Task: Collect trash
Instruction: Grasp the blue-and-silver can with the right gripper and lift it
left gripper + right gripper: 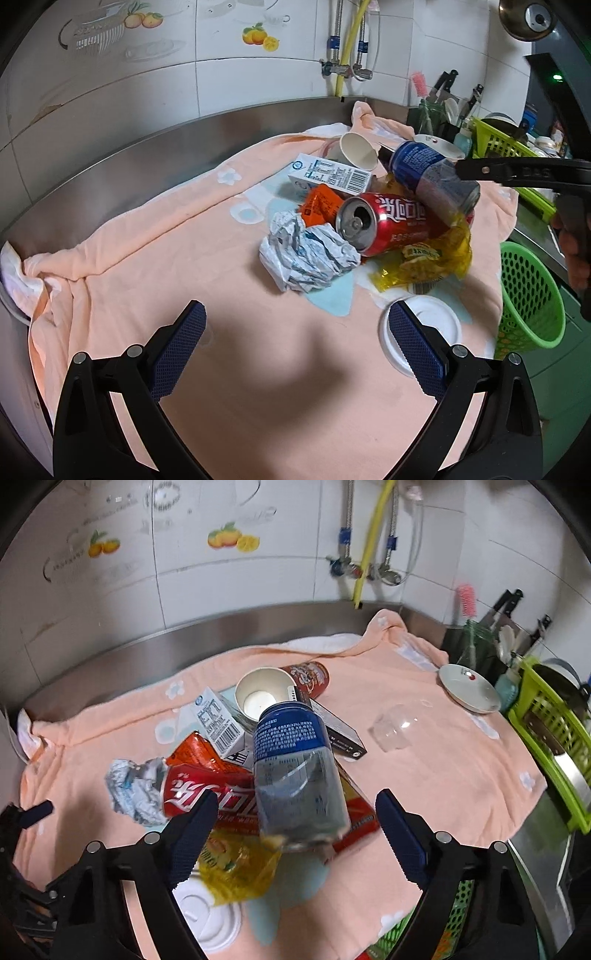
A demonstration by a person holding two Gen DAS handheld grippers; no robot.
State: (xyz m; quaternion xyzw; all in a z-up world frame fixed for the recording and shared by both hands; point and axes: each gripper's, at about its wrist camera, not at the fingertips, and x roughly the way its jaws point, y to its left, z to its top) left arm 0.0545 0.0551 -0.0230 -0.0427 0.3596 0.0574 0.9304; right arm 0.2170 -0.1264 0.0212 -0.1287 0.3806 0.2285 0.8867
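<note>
Step in hand: picking from trash heap on towel-covered desk (122, 184); right hand-held gripper (295, 823) apart, straddling blue can (295, 771), pads not pressing; left hand-held gripper (295, 343) apart, empty; next: clamp can, carry to green basket (532, 295).

Red can (384, 223), peach towel (166, 258)

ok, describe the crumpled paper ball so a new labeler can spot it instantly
Start at the peach towel covering the steel counter and find the trash pile in its middle. The crumpled paper ball lies at the pile's left edge, right beside the open end of the red cola can. It is the only wadded, white-and-pale-blue, shapeless piece among the cans, cartons and wrappers.
</note>
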